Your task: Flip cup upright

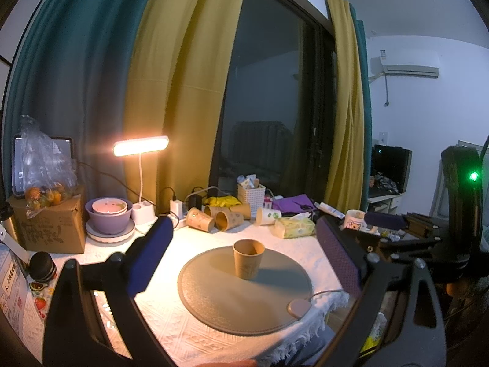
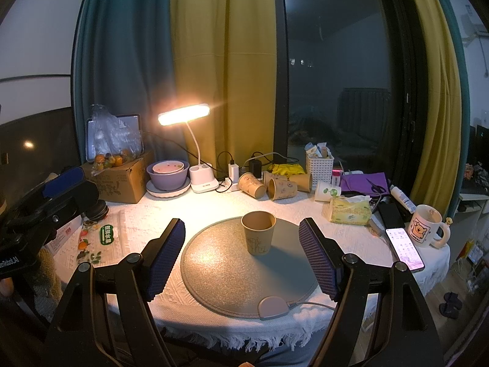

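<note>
A brown paper cup (image 1: 248,259) stands upright, mouth up, on the round grey mat (image 1: 220,299); it shows in the right wrist view too (image 2: 258,232), on the same mat (image 2: 220,275). My left gripper (image 1: 241,238) is open and empty, its blue pads wide apart, held back from the cup. My right gripper (image 2: 241,238) is open and empty, its pads either side of the cup's line but nearer me, not touching it. The right gripper also shows at the right of the left wrist view (image 1: 385,221).
Several paper cups (image 2: 275,185) lie on their sides at the back. A lit desk lamp (image 2: 183,114), purple bowls (image 2: 167,176), a cardboard box (image 2: 119,180), a tissue pack (image 2: 350,211), a white mug (image 2: 426,229) and a phone (image 2: 405,247) ring the mat. A cable puck (image 2: 272,307) sits at the mat's front edge.
</note>
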The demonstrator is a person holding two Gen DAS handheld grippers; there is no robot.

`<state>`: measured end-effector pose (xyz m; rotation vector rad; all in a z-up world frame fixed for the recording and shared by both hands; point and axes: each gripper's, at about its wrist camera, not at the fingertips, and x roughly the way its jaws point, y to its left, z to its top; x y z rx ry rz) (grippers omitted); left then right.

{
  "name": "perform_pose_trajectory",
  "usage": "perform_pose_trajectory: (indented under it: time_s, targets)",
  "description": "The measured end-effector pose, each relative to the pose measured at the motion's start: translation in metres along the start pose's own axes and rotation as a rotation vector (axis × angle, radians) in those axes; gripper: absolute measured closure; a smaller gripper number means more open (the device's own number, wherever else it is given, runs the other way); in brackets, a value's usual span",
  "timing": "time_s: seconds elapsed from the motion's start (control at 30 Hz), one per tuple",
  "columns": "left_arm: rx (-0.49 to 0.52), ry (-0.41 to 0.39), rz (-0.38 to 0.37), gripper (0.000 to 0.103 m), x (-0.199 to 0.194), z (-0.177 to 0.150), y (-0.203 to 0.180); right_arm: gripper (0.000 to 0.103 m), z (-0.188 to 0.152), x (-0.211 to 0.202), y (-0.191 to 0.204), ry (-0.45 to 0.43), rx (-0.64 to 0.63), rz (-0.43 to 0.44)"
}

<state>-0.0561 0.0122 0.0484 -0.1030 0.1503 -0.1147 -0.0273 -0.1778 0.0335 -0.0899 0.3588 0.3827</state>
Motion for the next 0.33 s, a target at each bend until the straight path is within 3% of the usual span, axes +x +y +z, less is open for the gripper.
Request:
perform_pose_trajectory:
  time_s: [0.33]
  targets:
    - [0.007,-0.003,-0.015,0.007,0.0021,-0.0029,-0.0067,0.023,-0.0004,0.0002,-0.001,-0.001,0.001,0.0]
